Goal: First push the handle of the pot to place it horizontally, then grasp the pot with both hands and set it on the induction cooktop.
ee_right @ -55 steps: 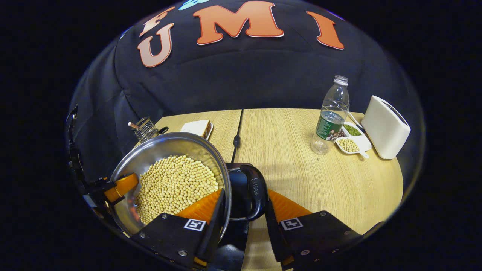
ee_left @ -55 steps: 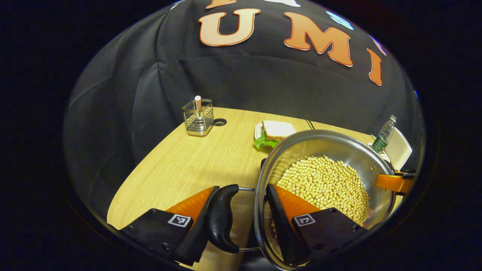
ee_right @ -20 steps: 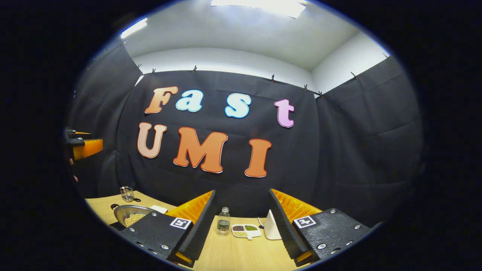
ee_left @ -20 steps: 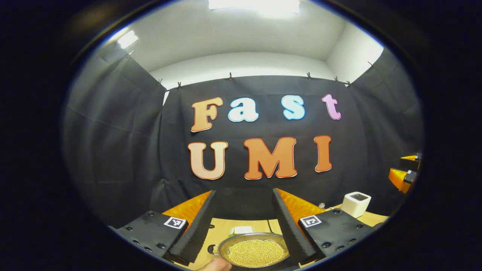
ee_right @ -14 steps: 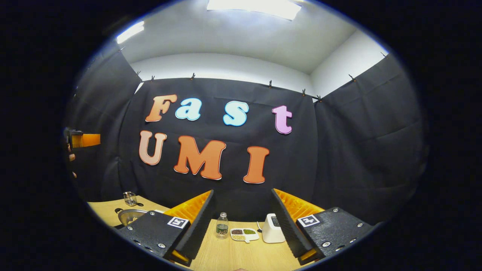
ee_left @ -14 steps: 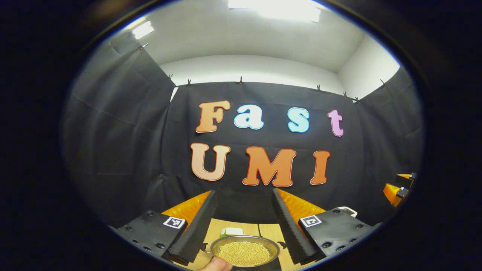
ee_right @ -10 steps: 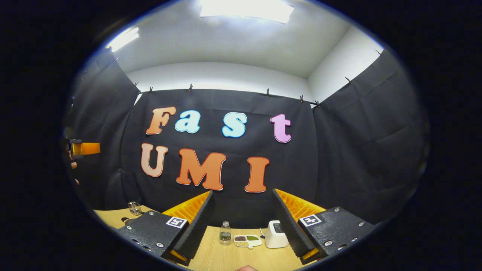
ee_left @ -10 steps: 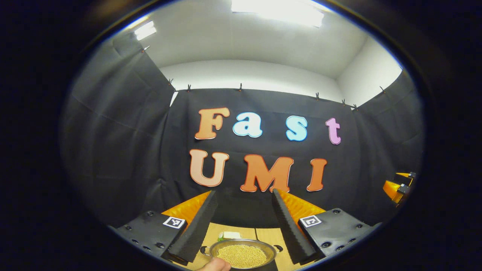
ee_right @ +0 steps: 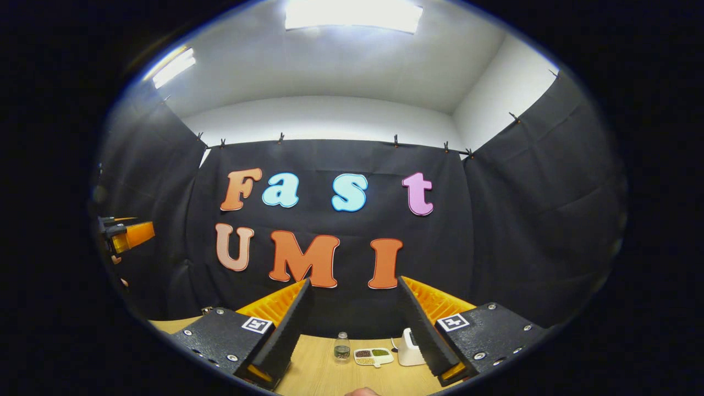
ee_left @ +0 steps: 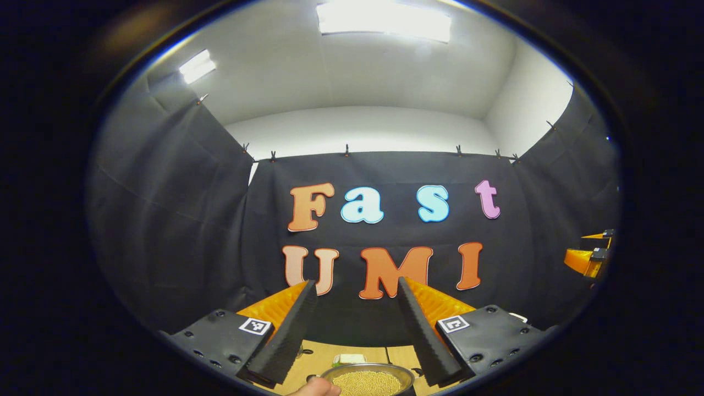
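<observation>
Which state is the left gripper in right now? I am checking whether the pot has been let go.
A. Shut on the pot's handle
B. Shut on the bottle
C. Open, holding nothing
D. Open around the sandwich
C: in the left gripper view the left gripper has its fingers spread wide with nothing between them, raised toward the booth's wall, while the pot of beans sits far off below on the table.

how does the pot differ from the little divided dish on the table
The pot is round, shiny metal and filled with one kind of pale yellow beans; the divided dish is white, elongated and flat, with separate dark, green and pale fillings. The pot lies below the open left claw, the dish between a clear bottle and a white appliance. Both sit untouched, holding dry beans.
</observation>
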